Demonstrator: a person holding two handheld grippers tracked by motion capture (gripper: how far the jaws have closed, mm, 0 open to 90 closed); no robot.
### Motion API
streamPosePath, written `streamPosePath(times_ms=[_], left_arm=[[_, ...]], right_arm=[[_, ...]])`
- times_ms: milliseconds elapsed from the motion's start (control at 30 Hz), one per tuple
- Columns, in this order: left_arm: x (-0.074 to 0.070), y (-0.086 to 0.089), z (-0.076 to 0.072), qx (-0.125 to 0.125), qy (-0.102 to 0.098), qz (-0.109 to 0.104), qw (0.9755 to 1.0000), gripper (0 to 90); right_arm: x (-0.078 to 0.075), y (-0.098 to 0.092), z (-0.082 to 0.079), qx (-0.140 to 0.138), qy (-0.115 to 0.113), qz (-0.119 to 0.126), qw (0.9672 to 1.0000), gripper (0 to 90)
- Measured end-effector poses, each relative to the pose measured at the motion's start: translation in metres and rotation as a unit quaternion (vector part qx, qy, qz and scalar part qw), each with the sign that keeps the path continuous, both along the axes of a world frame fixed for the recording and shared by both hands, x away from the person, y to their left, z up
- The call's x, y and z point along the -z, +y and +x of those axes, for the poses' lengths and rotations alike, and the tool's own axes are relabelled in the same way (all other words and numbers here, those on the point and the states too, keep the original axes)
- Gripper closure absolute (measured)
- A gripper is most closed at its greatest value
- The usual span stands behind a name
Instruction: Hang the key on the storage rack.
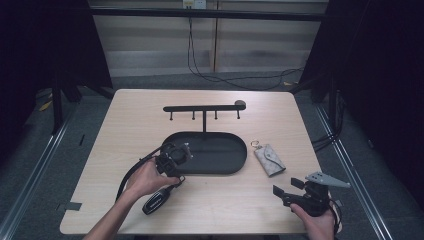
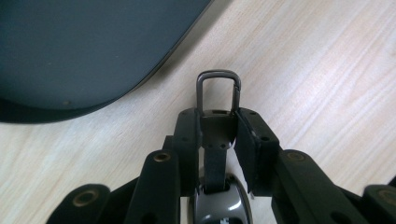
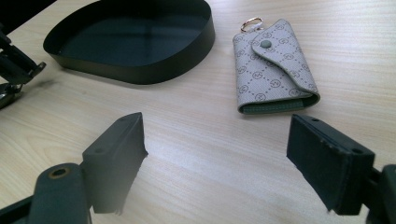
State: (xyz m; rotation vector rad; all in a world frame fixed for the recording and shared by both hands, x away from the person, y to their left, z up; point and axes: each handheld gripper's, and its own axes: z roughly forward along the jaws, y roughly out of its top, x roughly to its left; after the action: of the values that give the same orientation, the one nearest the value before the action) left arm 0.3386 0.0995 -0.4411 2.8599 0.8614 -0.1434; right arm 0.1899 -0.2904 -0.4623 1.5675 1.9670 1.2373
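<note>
Where dark curtains hang, pale wooden table.

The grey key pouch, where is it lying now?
In the high view, the grey key pouch lies flat on the table's right half, just right of the black oval tray and apart from it.

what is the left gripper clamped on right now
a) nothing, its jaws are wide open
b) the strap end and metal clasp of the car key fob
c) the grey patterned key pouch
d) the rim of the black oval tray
b: in the left gripper view the left gripper has its pads shut on the strap just below the metal clasp of the car key fob, beside the black oval tray.
</note>
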Motion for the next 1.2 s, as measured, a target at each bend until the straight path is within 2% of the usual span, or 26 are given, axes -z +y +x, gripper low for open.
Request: streamPosePath(times_ms=[367,600,733,867,933,1067,1200], left_arm=[[-0.019,0.014,-0.004,0.001,-0.010,-0.008,0.9999,70.7],[-0.034,0.024,-0.002,-0.008,-0.019,-0.031,0.9993,70.8],[-0.040,0.028,-0.002,-0.007,-0.023,-0.031,0.9992,70.8],[-0.051,0.034,-0.002,-0.019,-0.035,-0.035,0.9986,70.8],[-0.053,0.034,-0.002,-0.021,-0.032,-0.038,0.9985,70.8],[-0.062,0.036,-0.001,-0.018,-0.039,-0.028,0.9987,70.8],[-0.073,0.040,0.001,-0.016,-0.044,-0.033,0.9983,70.8]], right_arm=[[0.000,0.000,0.000,0.002,0.001,-0.001,1.0000,19.2],[0.000,0.000,0.000,0.003,0.003,0.000,1.0000,19.4],[0.001,0.000,0.001,0.003,0.003,0.000,1.0000,19.3],[0.000,0.000,0.000,0.004,0.004,0.000,1.0000,19.4],[0.000,0.000,0.001,0.004,0.004,0.000,1.0000,19.4],[0.001,-0.001,0.001,0.006,0.004,0.001,1.0000,19.3],[0.001,-0.001,0.001,0.006,0.004,0.001,1.0000,19.3]])
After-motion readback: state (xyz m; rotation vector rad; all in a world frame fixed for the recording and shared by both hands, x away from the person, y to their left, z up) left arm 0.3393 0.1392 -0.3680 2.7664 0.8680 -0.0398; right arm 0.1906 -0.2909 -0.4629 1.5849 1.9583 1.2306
